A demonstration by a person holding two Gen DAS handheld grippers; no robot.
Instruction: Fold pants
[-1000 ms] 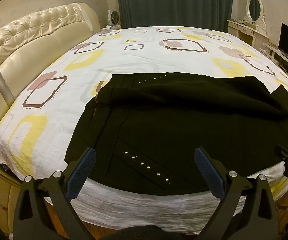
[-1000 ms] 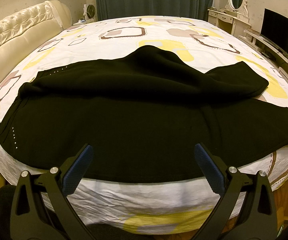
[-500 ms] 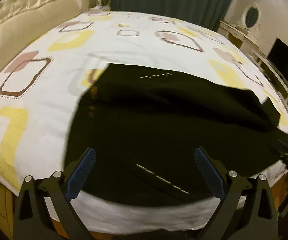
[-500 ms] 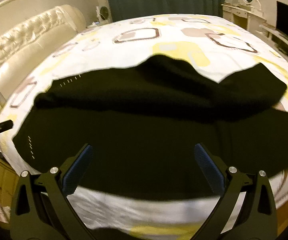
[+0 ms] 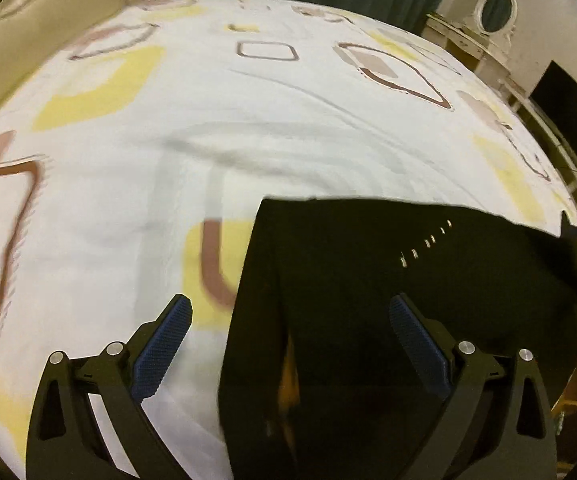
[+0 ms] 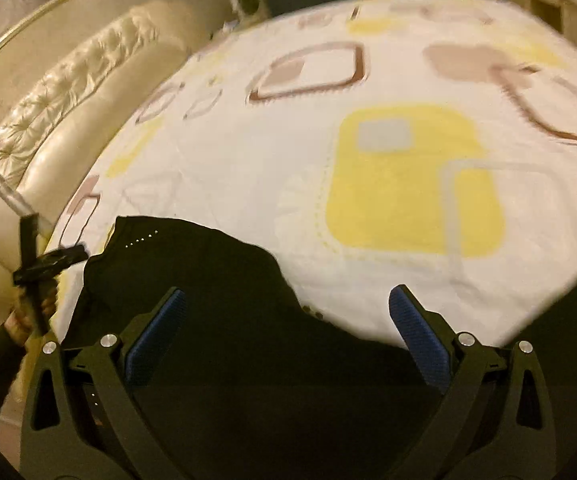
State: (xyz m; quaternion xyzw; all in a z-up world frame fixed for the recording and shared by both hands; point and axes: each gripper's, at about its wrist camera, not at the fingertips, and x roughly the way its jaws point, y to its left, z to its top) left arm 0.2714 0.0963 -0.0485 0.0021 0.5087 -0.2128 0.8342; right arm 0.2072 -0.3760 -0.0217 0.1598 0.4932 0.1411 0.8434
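The black pants (image 5: 388, 304) lie flat on the bed, with a row of small silver studs (image 5: 424, 242) near their far edge. My left gripper (image 5: 290, 316) is open and empty, low over the pants' left end, its left finger over bare sheet. In the right wrist view the pants (image 6: 224, 320) fill the lower half. My right gripper (image 6: 286, 312) is open and empty above their far edge. The left gripper shows there at the left edge (image 6: 44, 264), held in a hand.
The bed has a white sheet (image 5: 248, 128) with yellow and brown squares. A cream tufted headboard (image 6: 60, 92) runs along the left. A dressing table with an oval mirror (image 5: 492, 8) and a dark screen (image 5: 568, 116) stand at the right.
Both grippers have moved forward and down, from the bed's near edge to low over the pants' far side. Both stay open. The pants have not moved.
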